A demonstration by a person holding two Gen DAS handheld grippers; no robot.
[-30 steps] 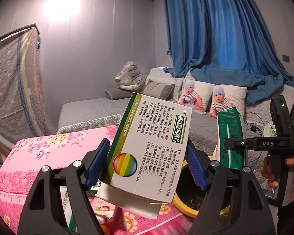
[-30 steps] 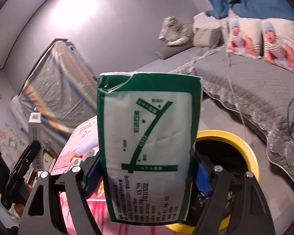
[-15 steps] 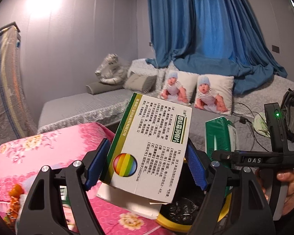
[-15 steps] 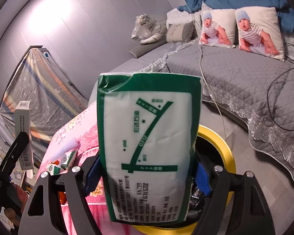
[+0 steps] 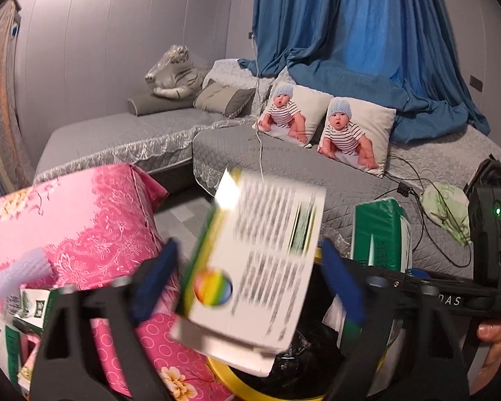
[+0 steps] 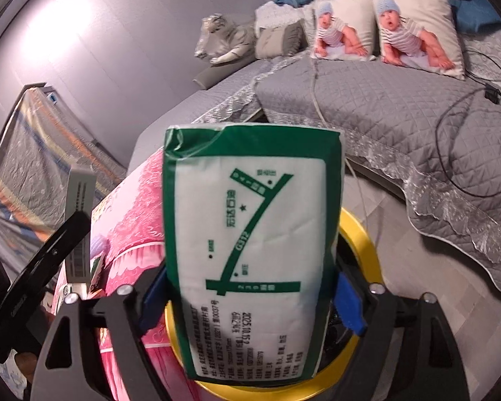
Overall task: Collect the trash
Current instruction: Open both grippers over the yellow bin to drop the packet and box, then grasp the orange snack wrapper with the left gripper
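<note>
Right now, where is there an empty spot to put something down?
The grey bed is bare between the lace edge and the grey cushions. The grey cover is bare from the baby pillows to the black cable. It is crowded over the yellow bin, where the white box and green pack sit.

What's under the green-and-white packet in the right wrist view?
Directly below the green-and-white packet sits the yellow-rimmed bin, with a dark liner. The packet covers most of the opening, so the bin's contents cannot be seen.
</note>
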